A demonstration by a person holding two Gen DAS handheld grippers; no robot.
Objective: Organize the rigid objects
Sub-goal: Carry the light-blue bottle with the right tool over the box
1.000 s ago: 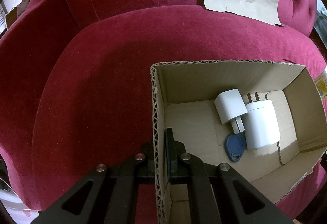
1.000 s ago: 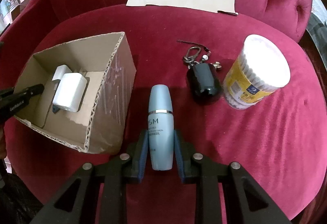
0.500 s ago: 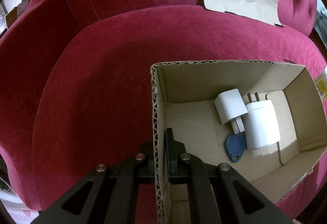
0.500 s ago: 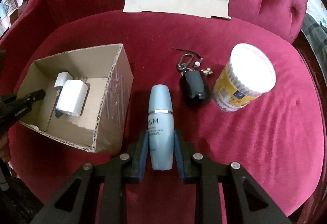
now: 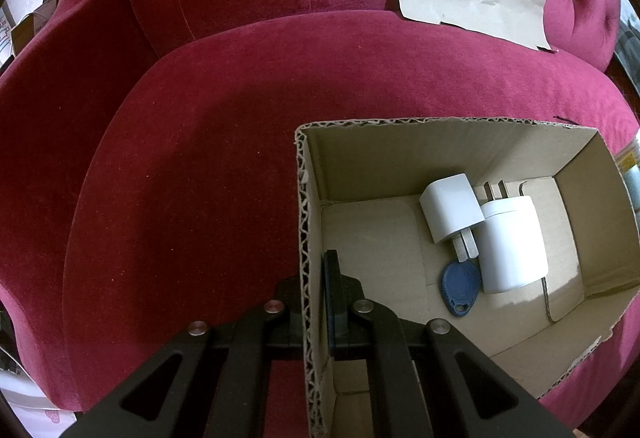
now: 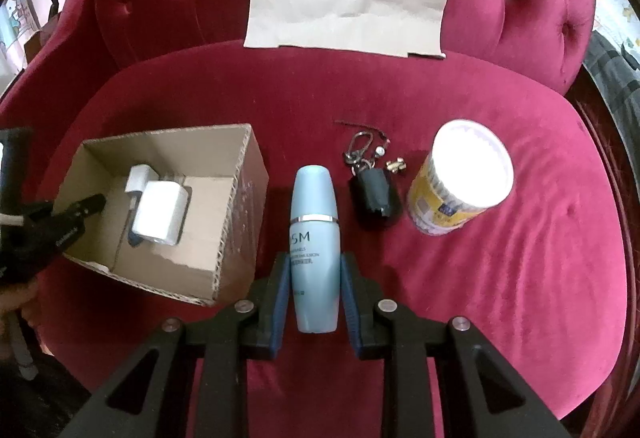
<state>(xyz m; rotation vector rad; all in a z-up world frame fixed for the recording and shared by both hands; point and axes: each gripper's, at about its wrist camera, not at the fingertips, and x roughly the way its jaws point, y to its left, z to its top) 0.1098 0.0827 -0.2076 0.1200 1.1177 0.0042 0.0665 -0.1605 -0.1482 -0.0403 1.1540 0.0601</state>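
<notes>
R claw (image 6: pixel 314 302) pinching blue bottle (image 6: pixel 314 238), lifted off sofa seat beside box (image 6: pixel 236 222). L claw (image 5: pixel 316 302) pinched on box wall. Next: carry bottle over box w/ chargers, release.

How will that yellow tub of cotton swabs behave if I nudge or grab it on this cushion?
The cotton swab tub stands upright on the soft velvet seat, so a push near its top would probably tip it. Its round wall suggests it would then roll. It is much wider than the blue bottle in the right hand-held gripper, so it needs wide jaws.
</notes>
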